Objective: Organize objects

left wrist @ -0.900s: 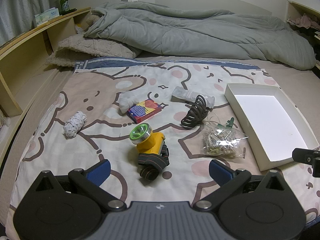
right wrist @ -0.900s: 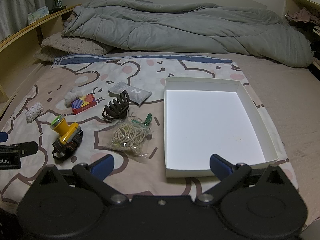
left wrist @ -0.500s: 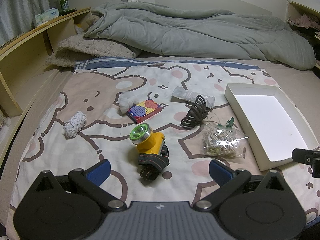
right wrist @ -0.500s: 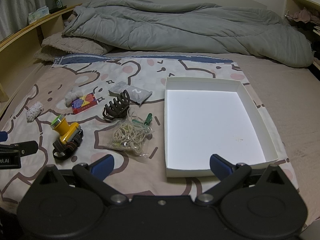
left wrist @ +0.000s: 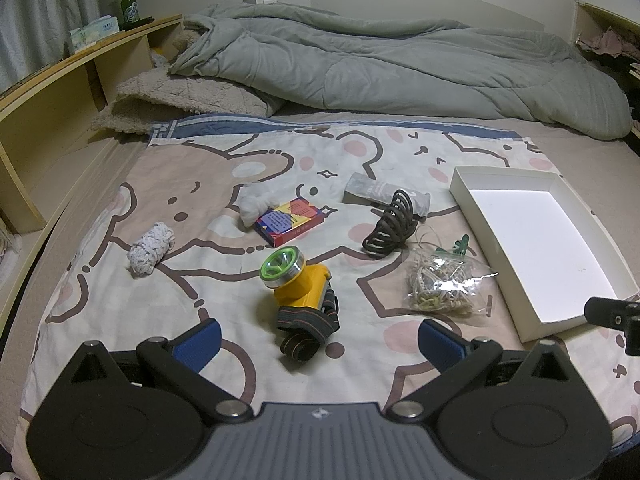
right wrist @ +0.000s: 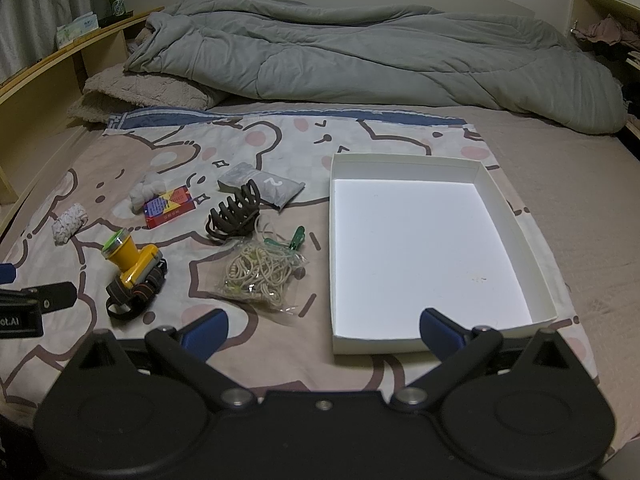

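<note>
Bedroom, bed covered by a cartoon-bear sheet (left wrist: 160,304). Both grippers hover over its near edge, tilted down. Left gripper (left wrist: 318,338) jaws wide, nothing between them; right gripper (right wrist: 322,330) same, wide and empty.

Nearest the left gripper: yellow headlamp (left wrist: 298,280) lying on its bunched strap, long axis running near-to-far, green-rimmed lens pointing up and away toward the far left. To its right, a clear bag of rubber bands (left wrist: 438,284), a green clip (right wrist: 298,238) just past it. White shallow box (right wrist: 512,208) sits right of the bag, open side up, long axis near-to-far, its near wall just ahead of the right gripper's fingertips.

Further out: a dark claw hair clip (left wrist: 390,226) touching the bag's far side, a red-blue card box (left wrist: 290,222) angled with its long side running left-near to right-far, a white knotted cloth (left wrist: 256,202) against its far left corner, a grey pouch (left wrist: 372,190) behind the claw clip. Patterned rolled cloth (left wrist: 152,248) lies alone on the left, well apart from the rest.

Far end: bunched grey duvet (left wrist: 400,68) and a beige fleece blanket (left wrist: 180,98). Wooden shelf (left wrist: 60,92) along the left carries a green bottle (left wrist: 129,6).
</note>
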Motion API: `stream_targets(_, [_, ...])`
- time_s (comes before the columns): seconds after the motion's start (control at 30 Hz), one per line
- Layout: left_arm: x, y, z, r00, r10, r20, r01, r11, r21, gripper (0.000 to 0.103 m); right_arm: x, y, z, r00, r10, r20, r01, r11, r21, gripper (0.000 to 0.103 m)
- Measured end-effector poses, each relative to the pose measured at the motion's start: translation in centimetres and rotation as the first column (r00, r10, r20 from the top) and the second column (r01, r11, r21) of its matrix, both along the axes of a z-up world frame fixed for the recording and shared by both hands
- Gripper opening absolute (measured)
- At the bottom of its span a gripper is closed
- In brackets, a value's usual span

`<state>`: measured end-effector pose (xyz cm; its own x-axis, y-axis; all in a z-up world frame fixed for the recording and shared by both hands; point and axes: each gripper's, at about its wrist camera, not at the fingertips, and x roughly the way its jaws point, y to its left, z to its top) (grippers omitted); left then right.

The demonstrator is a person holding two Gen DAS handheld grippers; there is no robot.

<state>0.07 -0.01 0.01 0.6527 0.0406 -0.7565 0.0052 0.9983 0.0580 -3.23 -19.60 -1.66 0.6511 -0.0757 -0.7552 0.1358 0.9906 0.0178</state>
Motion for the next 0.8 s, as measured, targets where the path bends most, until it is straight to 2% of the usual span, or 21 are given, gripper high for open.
stream_targets(0.8, [-0.24, 0.38, -0.19, 1.0, 0.002, -0.002, -0.002, 1.0, -0.002, 0.103, -0.03, 0.0, 0.03, 1.0, 0.004, -0.001, -0.004, 1.0, 0.007, 0.103])
